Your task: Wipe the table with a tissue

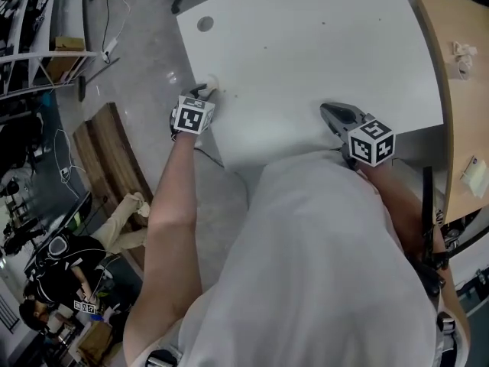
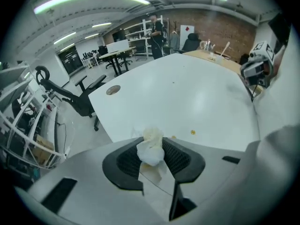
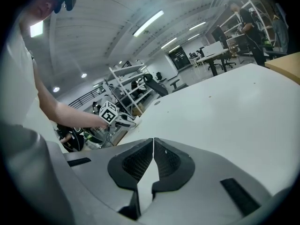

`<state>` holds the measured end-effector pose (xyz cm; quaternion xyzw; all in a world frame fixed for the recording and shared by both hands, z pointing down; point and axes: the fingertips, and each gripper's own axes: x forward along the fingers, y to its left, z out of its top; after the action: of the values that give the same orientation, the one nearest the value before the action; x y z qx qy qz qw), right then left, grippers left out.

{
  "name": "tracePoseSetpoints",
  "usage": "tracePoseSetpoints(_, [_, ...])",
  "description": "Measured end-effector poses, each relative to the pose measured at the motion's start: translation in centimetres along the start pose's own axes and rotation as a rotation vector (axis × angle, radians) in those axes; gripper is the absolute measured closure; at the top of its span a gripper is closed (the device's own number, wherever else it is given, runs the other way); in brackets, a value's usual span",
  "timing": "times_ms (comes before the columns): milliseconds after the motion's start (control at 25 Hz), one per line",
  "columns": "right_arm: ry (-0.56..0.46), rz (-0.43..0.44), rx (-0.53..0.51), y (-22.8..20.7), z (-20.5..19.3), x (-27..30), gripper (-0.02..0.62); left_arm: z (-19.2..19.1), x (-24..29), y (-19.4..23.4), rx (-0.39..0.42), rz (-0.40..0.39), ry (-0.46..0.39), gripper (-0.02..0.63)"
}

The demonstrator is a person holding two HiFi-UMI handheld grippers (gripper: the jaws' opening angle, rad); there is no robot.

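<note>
One white table (image 1: pixel 306 44), grey floor (image 1: pixel 145 63)

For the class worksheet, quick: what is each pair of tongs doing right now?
Left tongs: closed on a crumpled tissue.
Right tongs: closed, holding nothing.

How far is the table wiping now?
Done: the left gripper is shut on the tissue. In hand: the tissue is at the table's left edge, close to two small yellow spots. Left: those spots and the rest of the top. The right gripper is shut, empty, above the table.
</note>
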<state>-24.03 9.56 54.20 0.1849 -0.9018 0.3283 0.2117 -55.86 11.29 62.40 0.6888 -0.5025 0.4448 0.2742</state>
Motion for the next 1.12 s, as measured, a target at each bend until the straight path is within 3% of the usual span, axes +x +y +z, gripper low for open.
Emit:
tracePoseSetpoints(320, [-0.009,-0.028,0.032,-1.0,-1.0,-0.9,0.577,0.2,1.0,-0.7,0.129,0.048,0.042,0.485])
tracePoseSetpoints(760, [-0.004,-0.015,0.027,-0.8,-1.2,-0.7,0.577,1.0,1.4,-3.1,0.292,-0.02,0.113,0.486])
tracePoseSetpoints(960, [-0.007,-0.018,0.043,-1.0,-1.4,-0.8,0.577,1.0,1.3,-4.1,0.304,-0.04,0.113,0.488])
tracePoseSetpoints(1120, [-0.007,-0.014,0.049,-1.0,-1.3,-0.7,0.577,1.1,1.2,-4.5,0.192,-0.036,0.087,0.488])
